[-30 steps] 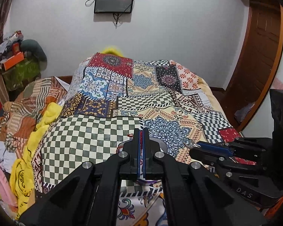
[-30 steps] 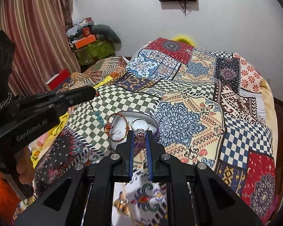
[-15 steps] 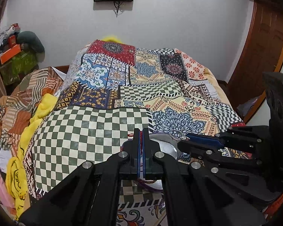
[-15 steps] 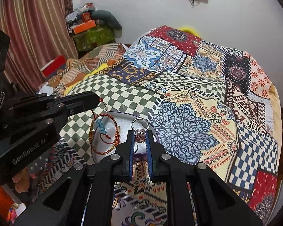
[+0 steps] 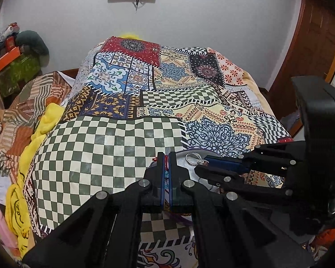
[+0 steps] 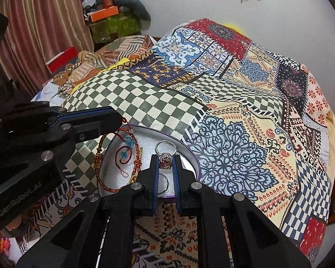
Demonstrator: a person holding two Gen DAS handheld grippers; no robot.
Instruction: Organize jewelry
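Note:
A round white tray with a purple rim sits on the patchwork bedspread. My right gripper is shut on a silver ring with a reddish stone, held over the tray; the ring also shows in the left wrist view, at the right gripper's tips. My left gripper is shut on a red braided cord bracelet; in the right wrist view the bracelet, with blue beads, hangs from the left gripper's tips into the tray. Another thin ring lies in the tray.
The bedspread covers a rounded bed. Crumpled clothes and a yellow cloth lie at the left. A green box with clutter stands by the curtain. A wooden door is at the right.
Both grippers have moved forward and lower over the tray. The ring and the bracelet now hang inside the tray's rim.

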